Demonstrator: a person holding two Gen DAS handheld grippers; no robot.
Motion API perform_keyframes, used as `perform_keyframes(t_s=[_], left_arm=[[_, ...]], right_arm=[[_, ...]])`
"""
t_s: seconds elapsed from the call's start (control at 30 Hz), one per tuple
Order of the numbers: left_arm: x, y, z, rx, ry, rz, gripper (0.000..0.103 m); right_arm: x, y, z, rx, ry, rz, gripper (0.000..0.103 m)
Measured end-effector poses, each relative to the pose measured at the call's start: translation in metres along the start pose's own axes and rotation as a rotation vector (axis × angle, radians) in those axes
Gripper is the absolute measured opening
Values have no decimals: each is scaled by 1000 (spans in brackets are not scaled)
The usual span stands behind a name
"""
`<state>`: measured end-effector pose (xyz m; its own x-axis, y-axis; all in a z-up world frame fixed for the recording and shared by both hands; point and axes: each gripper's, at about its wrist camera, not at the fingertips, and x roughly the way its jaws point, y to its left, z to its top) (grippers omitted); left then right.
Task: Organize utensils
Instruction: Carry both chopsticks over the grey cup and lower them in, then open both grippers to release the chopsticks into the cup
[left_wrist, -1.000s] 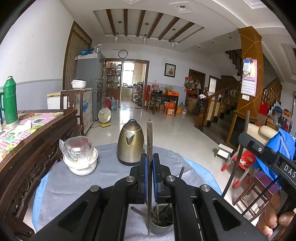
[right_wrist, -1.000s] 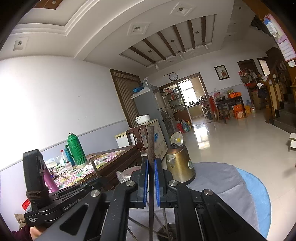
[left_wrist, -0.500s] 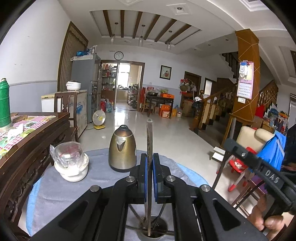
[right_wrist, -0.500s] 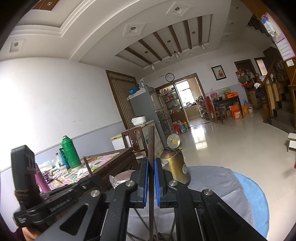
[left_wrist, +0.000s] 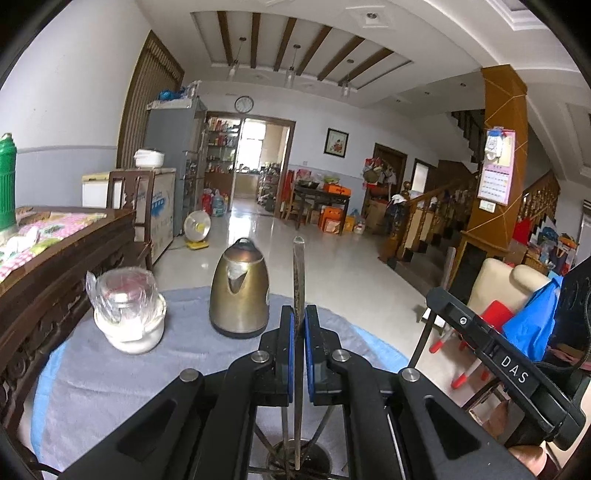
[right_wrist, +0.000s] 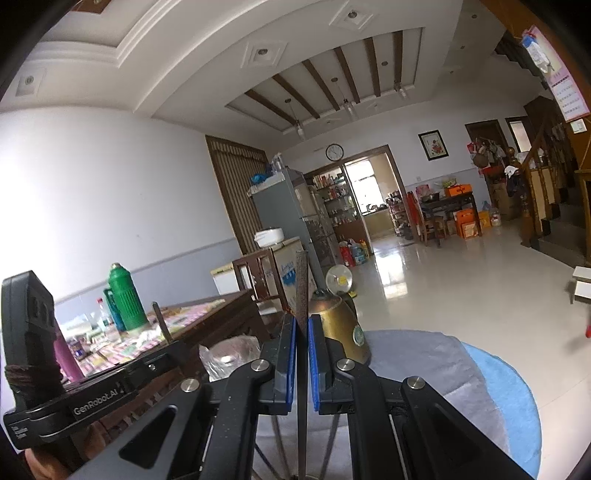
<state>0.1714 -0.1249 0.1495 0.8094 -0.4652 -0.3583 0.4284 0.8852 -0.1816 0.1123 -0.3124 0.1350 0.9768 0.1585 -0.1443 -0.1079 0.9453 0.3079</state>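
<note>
Both utensils' (left_wrist: 298, 280) lower ends hidden behind gripper (left_wrist: 299, 325) bodies.

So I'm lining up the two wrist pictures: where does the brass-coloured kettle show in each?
Left wrist: kettle left of centre, on the grey cloth.
Right wrist: kettle just right of centre, partly hidden behind the gripper's fingers.
Shared landmark: wall clock above the doorway.

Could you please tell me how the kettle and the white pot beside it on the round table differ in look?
The kettle is tall, brassy metal with a spout and top handle; the white pot is low, squat and pale. The kettle is bare, while the pot is topped with crinkled clear plastic. Both stand upright on the grey cloth.
</note>
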Motion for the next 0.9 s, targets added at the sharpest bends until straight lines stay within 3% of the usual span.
perform_keyframes(t_s=[0.4,0.9], left_arm=[[18,0,-27,-20,48,5,5],[22,-5,-38,-1,79,21,5]], right_arm=[[30,-9,-28,3,15,-2,7],[32,-2,-43,-49,40,1,7]])
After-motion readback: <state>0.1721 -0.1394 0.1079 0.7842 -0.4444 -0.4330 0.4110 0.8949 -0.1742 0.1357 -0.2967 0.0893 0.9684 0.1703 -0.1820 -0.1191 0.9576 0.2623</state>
